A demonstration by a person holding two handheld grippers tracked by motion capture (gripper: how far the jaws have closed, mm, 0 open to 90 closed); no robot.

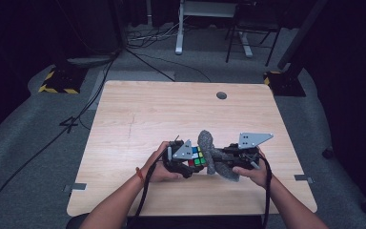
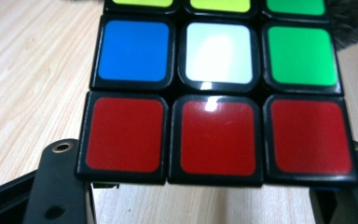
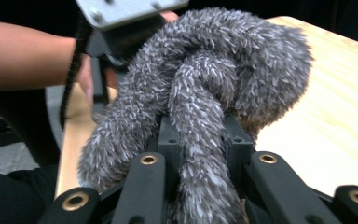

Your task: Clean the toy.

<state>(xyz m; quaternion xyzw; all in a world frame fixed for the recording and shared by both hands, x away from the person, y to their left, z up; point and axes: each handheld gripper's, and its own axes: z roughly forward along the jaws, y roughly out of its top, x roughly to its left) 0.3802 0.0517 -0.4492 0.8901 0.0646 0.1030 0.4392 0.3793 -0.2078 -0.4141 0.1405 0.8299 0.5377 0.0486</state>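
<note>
A colour puzzle cube (image 1: 198, 158) sits between the jaws of my left gripper (image 1: 190, 164) near the table's front middle. In the left gripper view the cube (image 2: 219, 93) shows a red bottom row, then blue, white and green squares, with a jaw at each lower corner. A grey fuzzy rope-like thing (image 1: 212, 155) lies looped just right of the cube. My right gripper (image 1: 225, 160) is shut on one strand of it. In the right gripper view the fuzzy thing (image 3: 214, 93) is knotted over the jaws, and its strand runs down between them.
The wooden table (image 1: 171, 109) has a small grey round grommet (image 1: 221, 95) near its far edge. Beyond the table are cables, a desk frame and chair legs on the grey floor. The far half of the tabletop is bare wood.
</note>
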